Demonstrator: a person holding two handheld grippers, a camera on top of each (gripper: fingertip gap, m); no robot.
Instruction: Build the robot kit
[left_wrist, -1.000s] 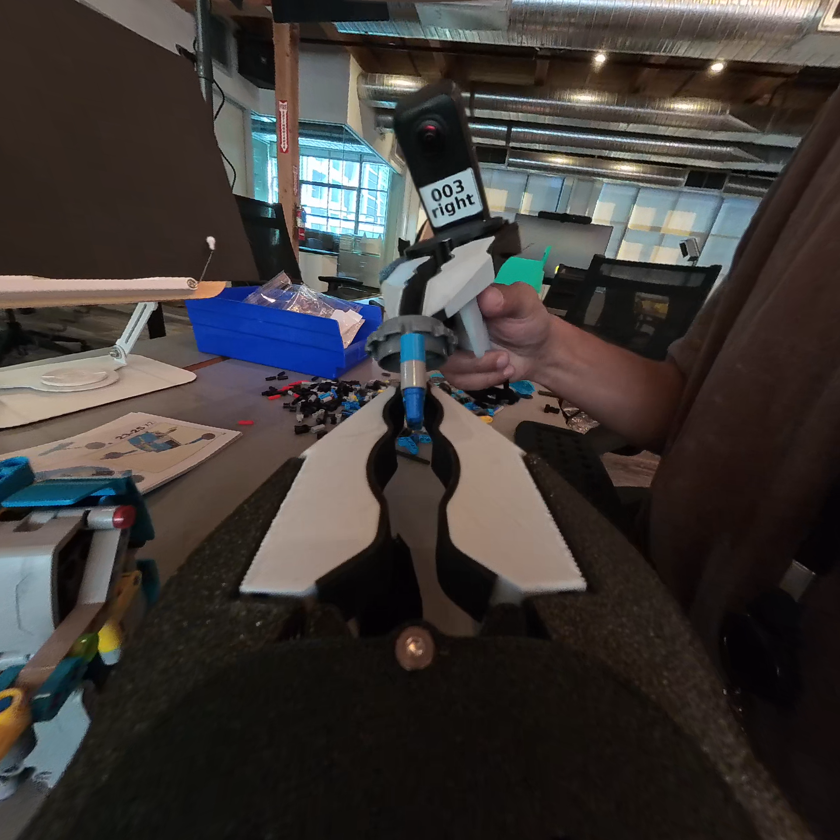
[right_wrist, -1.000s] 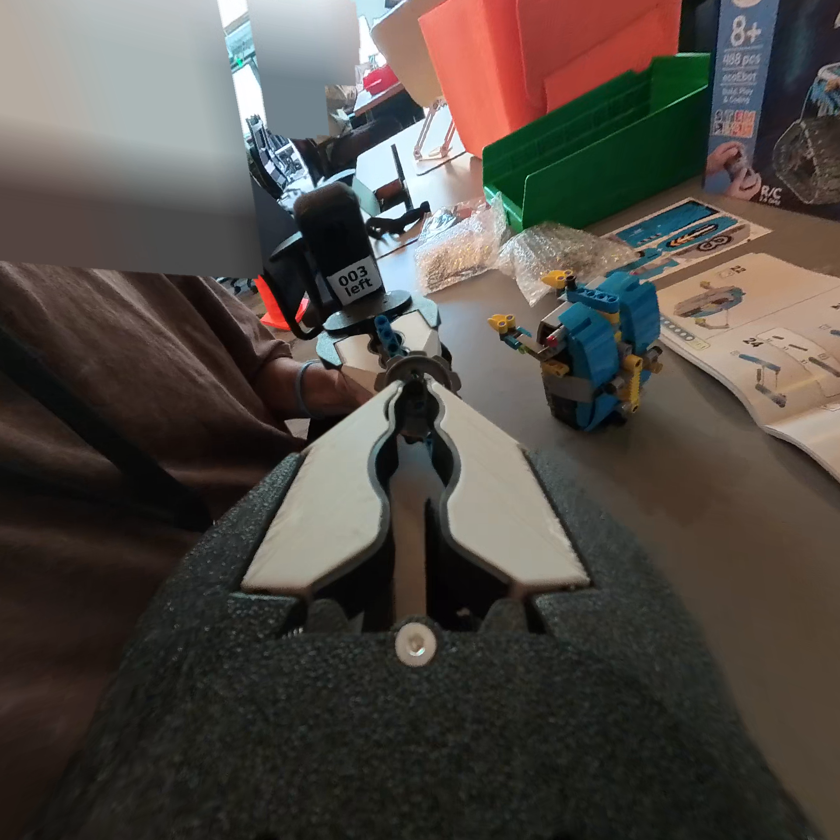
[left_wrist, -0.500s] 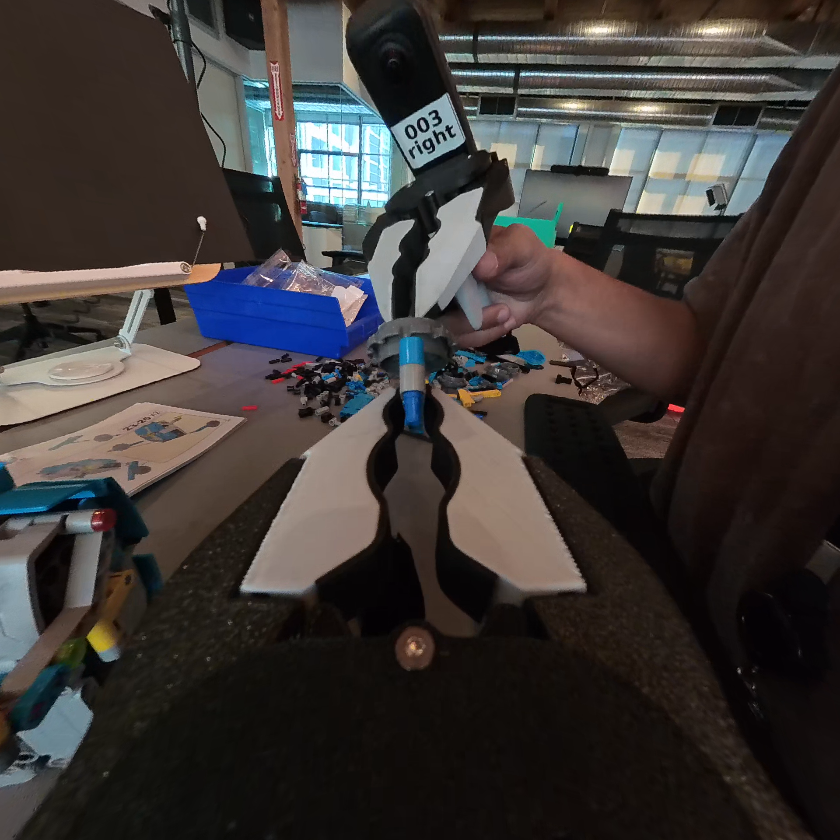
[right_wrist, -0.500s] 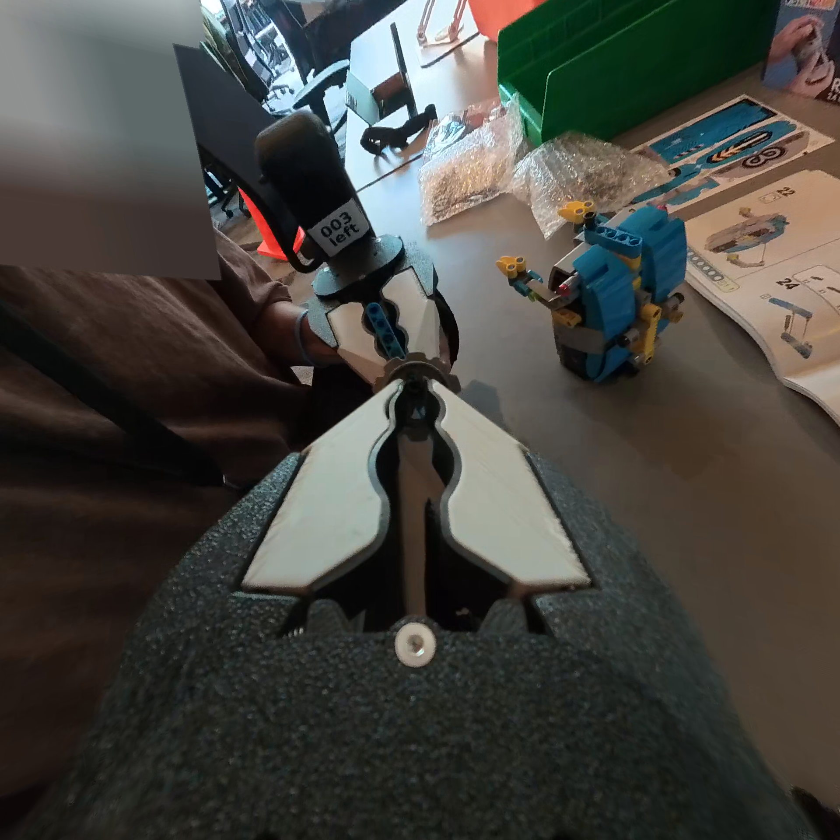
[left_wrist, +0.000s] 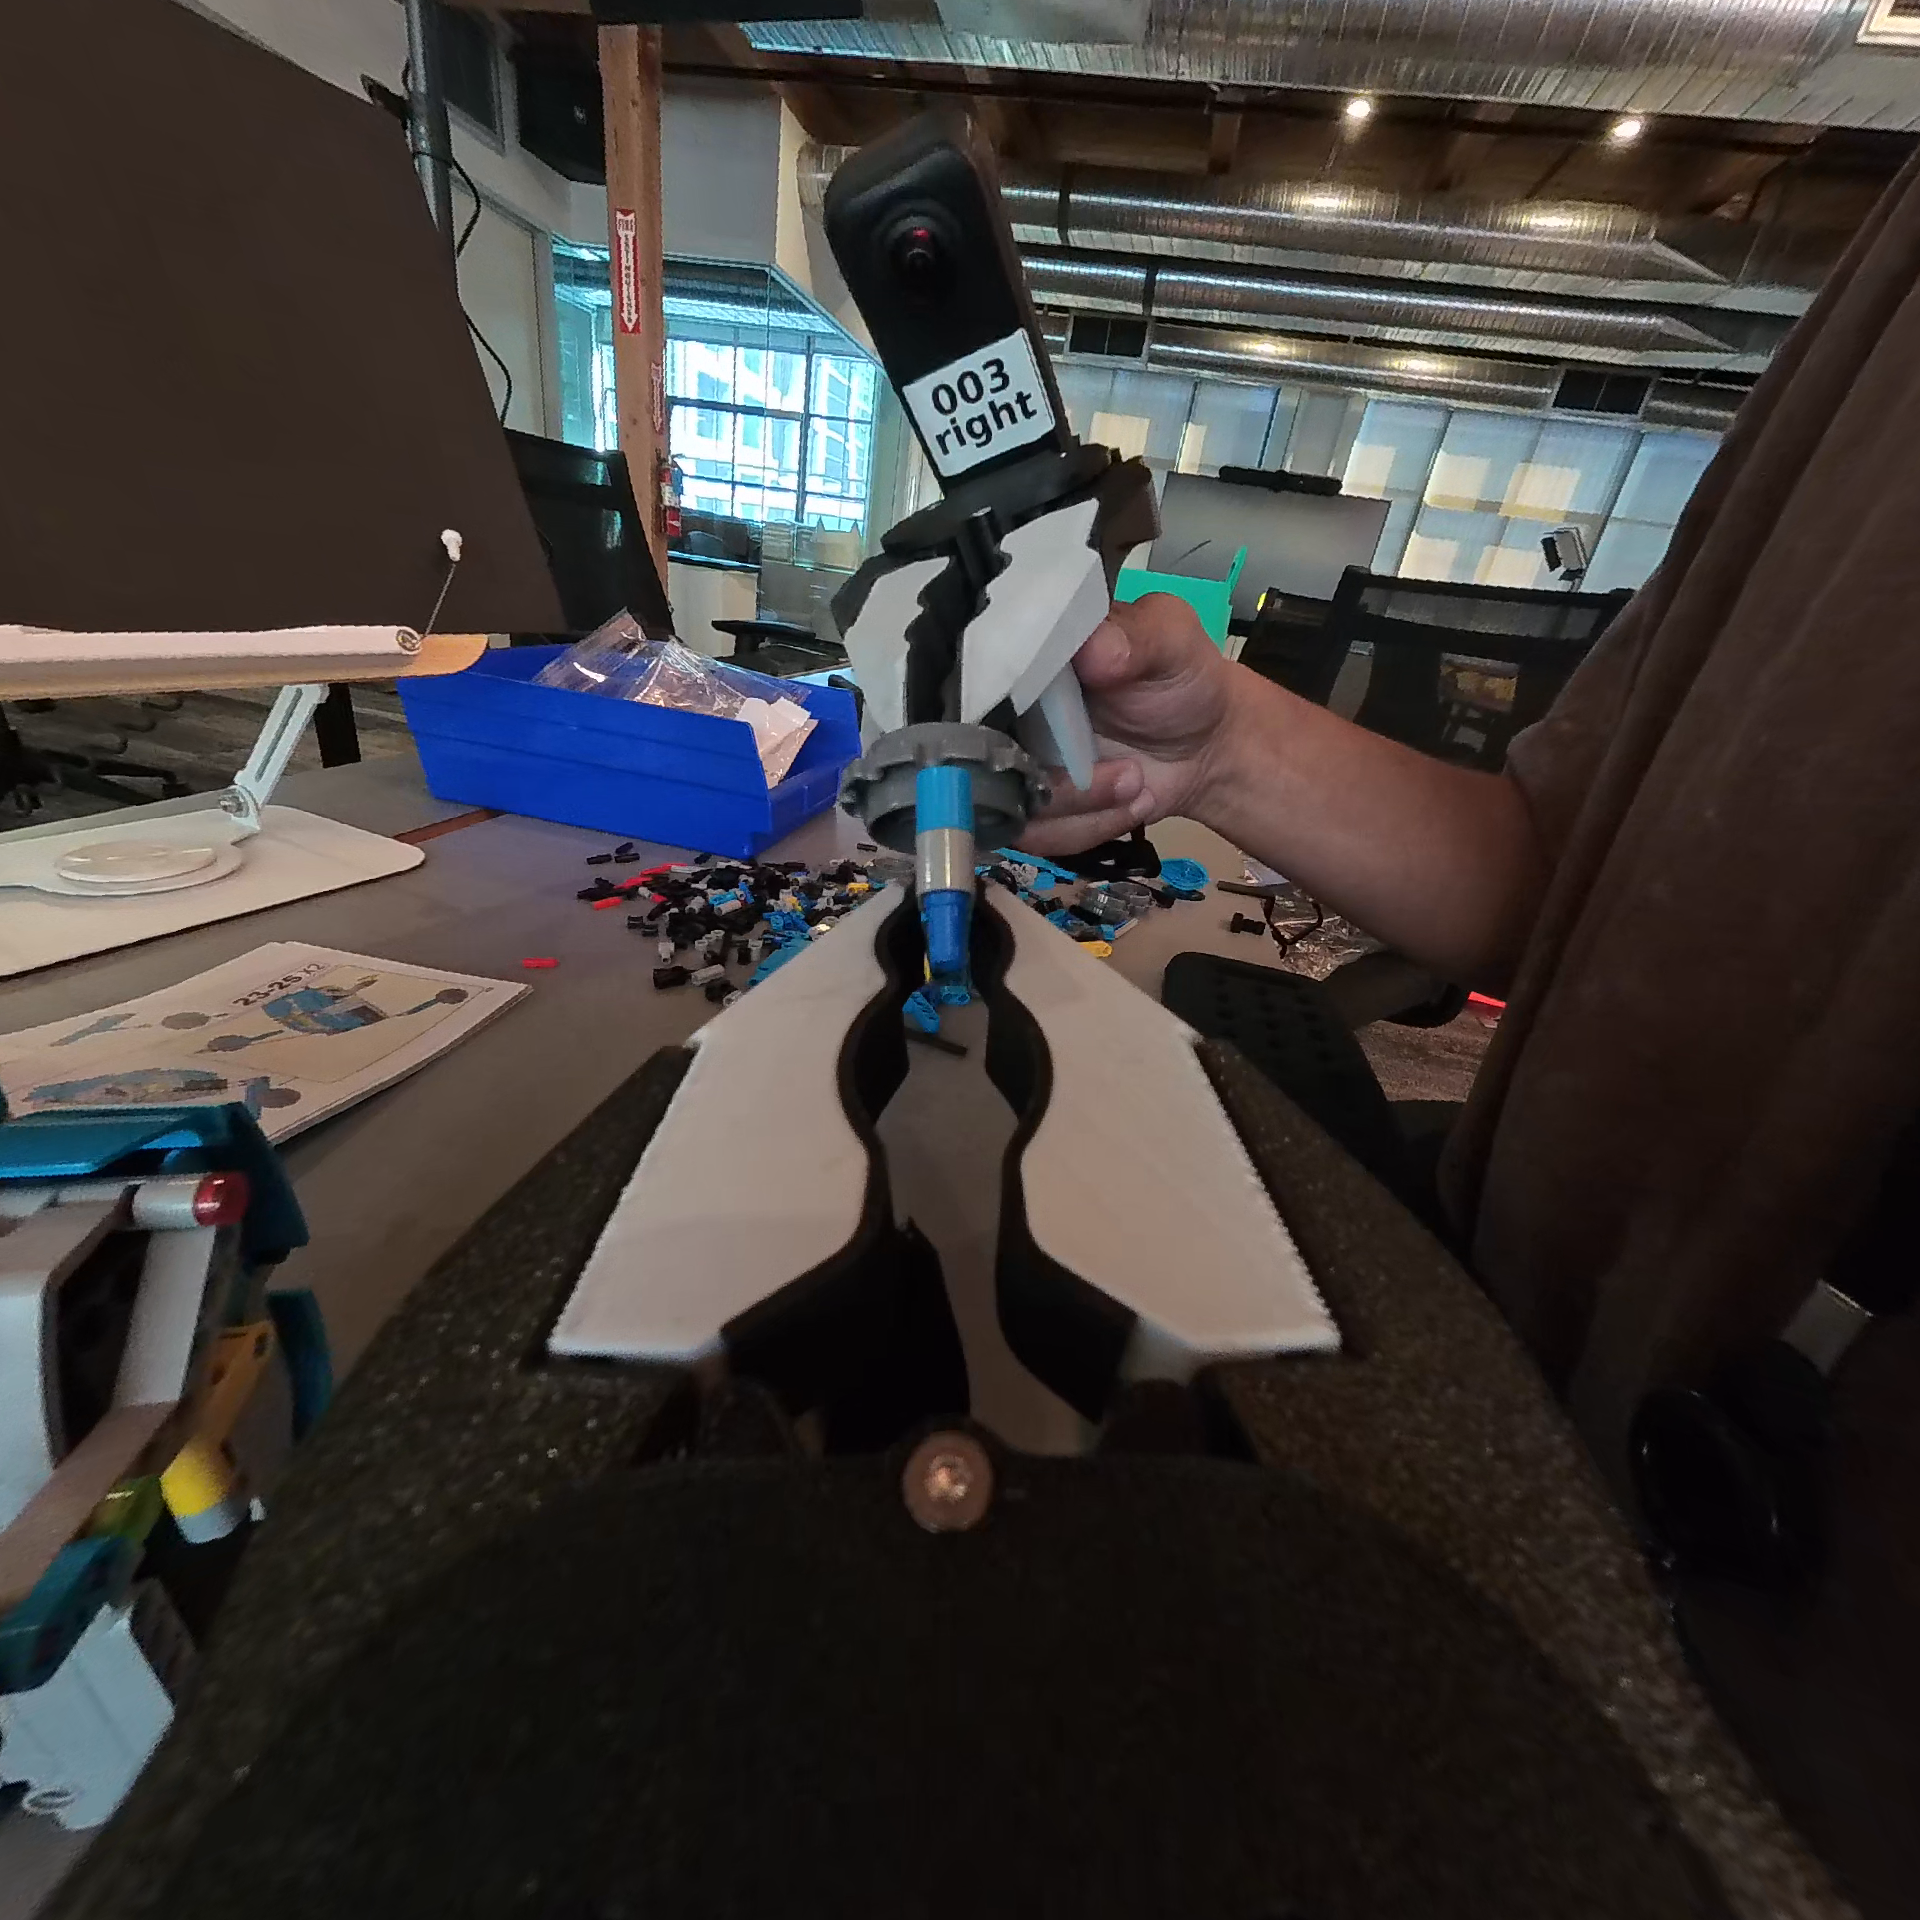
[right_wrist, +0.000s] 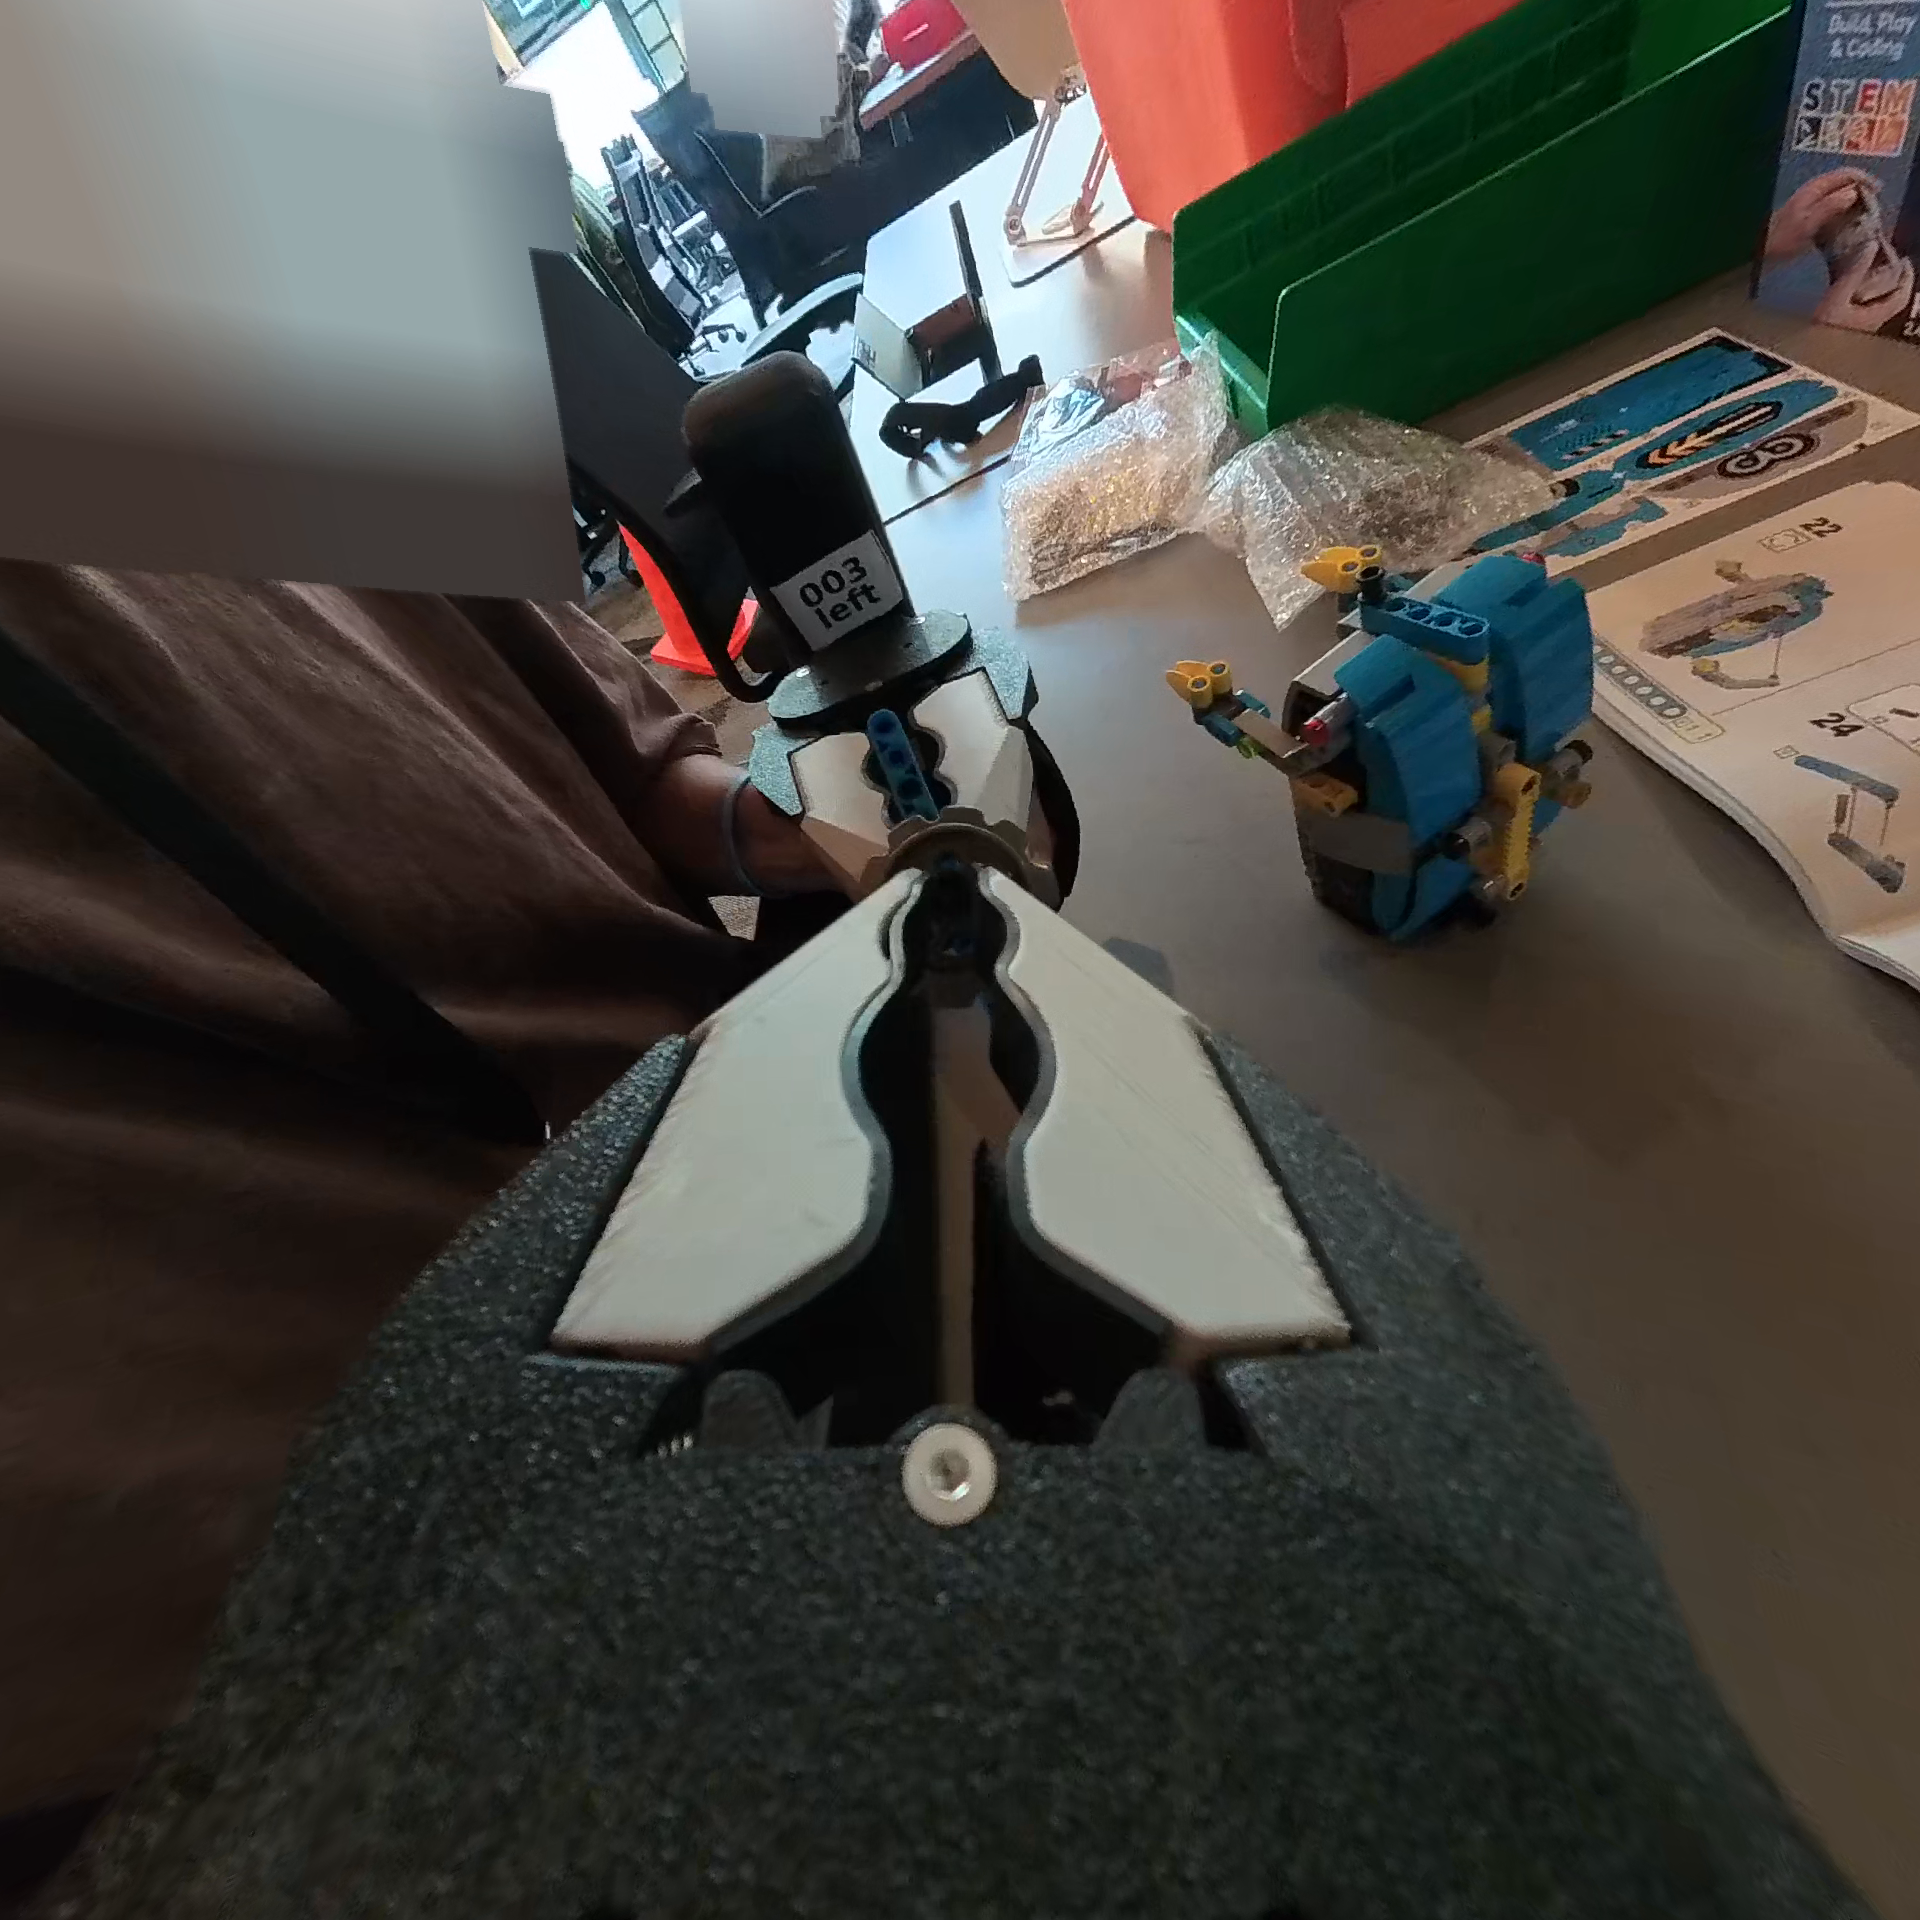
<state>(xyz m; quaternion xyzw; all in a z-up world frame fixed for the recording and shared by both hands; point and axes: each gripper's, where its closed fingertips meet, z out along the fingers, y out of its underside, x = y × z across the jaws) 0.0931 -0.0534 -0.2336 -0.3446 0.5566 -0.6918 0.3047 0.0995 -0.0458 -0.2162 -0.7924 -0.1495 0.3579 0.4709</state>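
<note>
My left gripper (left_wrist: 943, 904) is shut on a blue beam (left_wrist: 943, 935) that carries a grey and blue sleeve (left_wrist: 943, 847). That end sits in the hub of a grey gear (left_wrist: 894, 795). My right gripper (left_wrist: 940, 727) comes down from above and is shut on the gear's rim. In the right wrist view, my right gripper (right_wrist: 948, 883) pinches the gear (right_wrist: 914, 844), and the left gripper (right_wrist: 935, 821) faces it with the blue beam (right_wrist: 902, 774) between its fingers. Both are held in the air above the table's near edge.
A blue bin (left_wrist: 582, 748), a pile of loose small pieces (left_wrist: 727, 904) and an open booklet (left_wrist: 260, 1018) lie on the grey table. A partly built blue model (right_wrist: 1455, 748), bubble-wrap bags (right_wrist: 1112, 488) and a green bin (right_wrist: 1455, 239) stand nearby. A person's brown sleeve (left_wrist: 1714, 831) is close on the right. Less than 4 cm separates the two grippers' tips.
Both grippers stay shut on their pieces. The right gripper tipped up and back with the gear, then came back near where it was a second ago. The beam stays at the gear's hub.
</note>
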